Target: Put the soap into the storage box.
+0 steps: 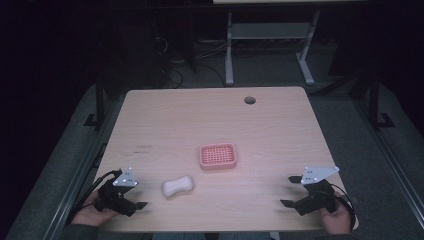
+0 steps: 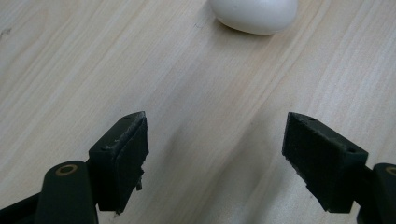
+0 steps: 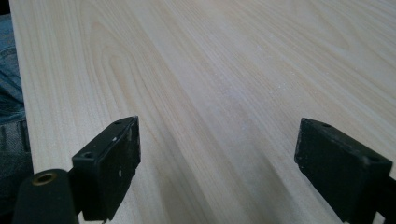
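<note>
Hovering wide open and empty at the table's (image 1: 280, 125) near-left corner, left gripper (image 1: 134, 201) facing the white soap bar (image 1: 178, 185) lying at its two o'clock, long axis running eight-to-two, pink soap dish (image 1: 218, 156) beyond, right gripper (image 1: 290, 192) also gaping, farther off.

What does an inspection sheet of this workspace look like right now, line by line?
Surface: pale wooden table, round hole near its far edge.
Job's things: white soap bar lies bare on the table; pink soap dish sits apart behind it, with nothing in it.
Clutter: nothing seen.
Grippers: left tongs open, pointing at the soap, not touching; right tongs open over bare wood.
Cables: black leads trail from both tongs toward the near edge.
Surroundings: dark room, grey floor, white desk frame behind.
</note>
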